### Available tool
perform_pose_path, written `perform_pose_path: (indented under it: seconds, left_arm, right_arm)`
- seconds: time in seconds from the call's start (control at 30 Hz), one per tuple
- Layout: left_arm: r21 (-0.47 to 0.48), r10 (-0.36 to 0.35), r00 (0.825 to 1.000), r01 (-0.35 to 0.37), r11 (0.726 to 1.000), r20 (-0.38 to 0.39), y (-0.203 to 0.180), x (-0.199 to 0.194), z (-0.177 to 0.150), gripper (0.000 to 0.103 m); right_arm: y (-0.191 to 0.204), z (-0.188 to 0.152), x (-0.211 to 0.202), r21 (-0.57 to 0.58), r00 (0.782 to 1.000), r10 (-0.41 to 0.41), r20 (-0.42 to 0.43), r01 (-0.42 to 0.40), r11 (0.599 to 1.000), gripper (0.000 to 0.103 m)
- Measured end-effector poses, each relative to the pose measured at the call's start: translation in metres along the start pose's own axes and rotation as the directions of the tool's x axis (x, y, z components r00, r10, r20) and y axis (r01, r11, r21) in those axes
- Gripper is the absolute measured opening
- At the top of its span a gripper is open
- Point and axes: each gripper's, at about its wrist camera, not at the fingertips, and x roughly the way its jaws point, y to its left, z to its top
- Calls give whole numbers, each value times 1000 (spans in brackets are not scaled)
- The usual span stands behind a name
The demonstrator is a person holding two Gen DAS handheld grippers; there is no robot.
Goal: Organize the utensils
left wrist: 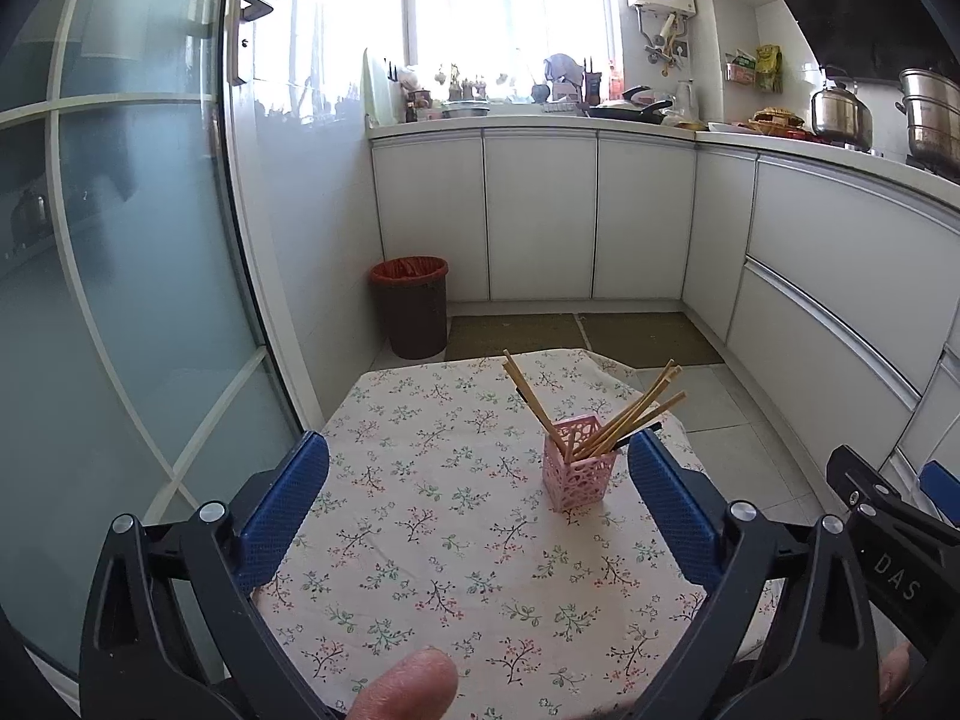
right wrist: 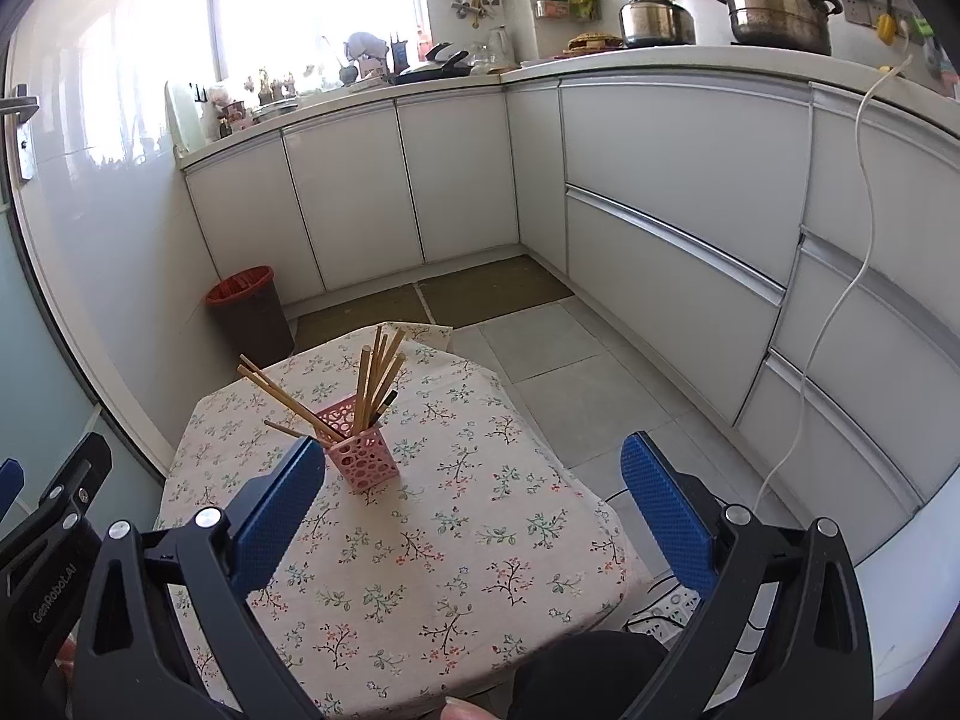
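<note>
Blue-padded left gripper [left wrist: 477, 468] and right gripper [right wrist: 474, 468] spread wide.

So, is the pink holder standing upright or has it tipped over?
Upright. The pink holder stands on its base on the floral tablecloth, with the wooden chopsticks leaning out of its open top.
</note>
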Motion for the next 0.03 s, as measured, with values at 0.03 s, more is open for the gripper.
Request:
perform_pose_path:
  seconds: [0.03]
  left_arm:
    - [0, -4, 1000, 4, 1000, -2, 0, 0, 0, 96]
  right_arm:
    - [0, 0, 0, -1, 1000, -2, 0, 2, 1000, 96]
